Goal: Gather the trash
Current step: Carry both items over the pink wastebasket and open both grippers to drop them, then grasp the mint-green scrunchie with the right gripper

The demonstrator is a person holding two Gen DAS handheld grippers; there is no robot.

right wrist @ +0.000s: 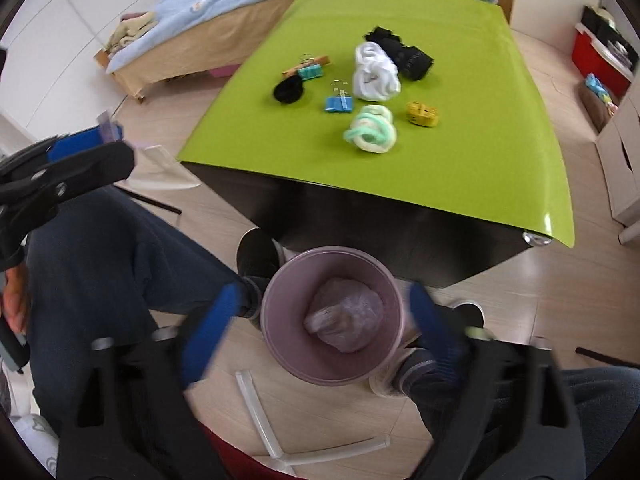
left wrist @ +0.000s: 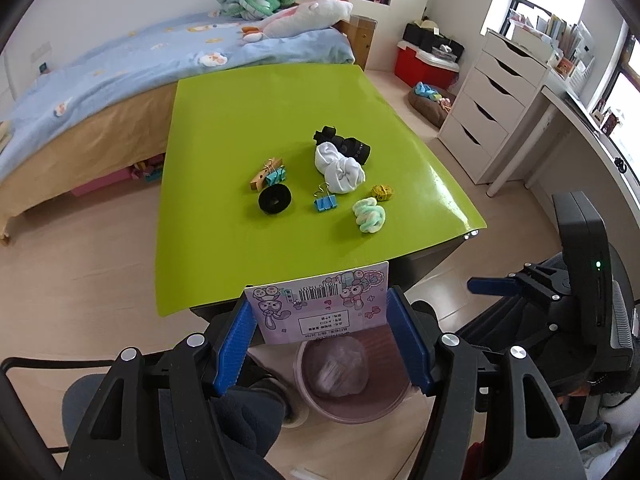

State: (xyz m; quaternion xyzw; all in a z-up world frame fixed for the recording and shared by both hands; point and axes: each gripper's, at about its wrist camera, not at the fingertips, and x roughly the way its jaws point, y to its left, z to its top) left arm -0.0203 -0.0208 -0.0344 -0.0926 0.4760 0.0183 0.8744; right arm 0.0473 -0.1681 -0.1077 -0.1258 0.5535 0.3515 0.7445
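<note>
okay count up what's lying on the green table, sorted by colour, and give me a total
Black: 2, scrunchie and sock roll
White: 1, sock bundle
Blue: 2, binder clips
Yellow: 1, tape measure
Mint-and-white: 1, fluffy tie
Wood: 1, clothespin
Total: 8

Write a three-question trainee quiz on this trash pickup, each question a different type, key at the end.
1. True or false: the left gripper holds a printed card between its jaws.
2. Multiple choice: where does the pink bin stand? A) on the green table B) on the floor in front of the table C) on the bed
3. Fill in: how many blue binder clips lie on the green table? ____

Key
1. True.
2. B; a crumpled plastic bag already lies inside, under the open right gripper.
3. Two: one alone, one clipped by a wooden peg.
</note>
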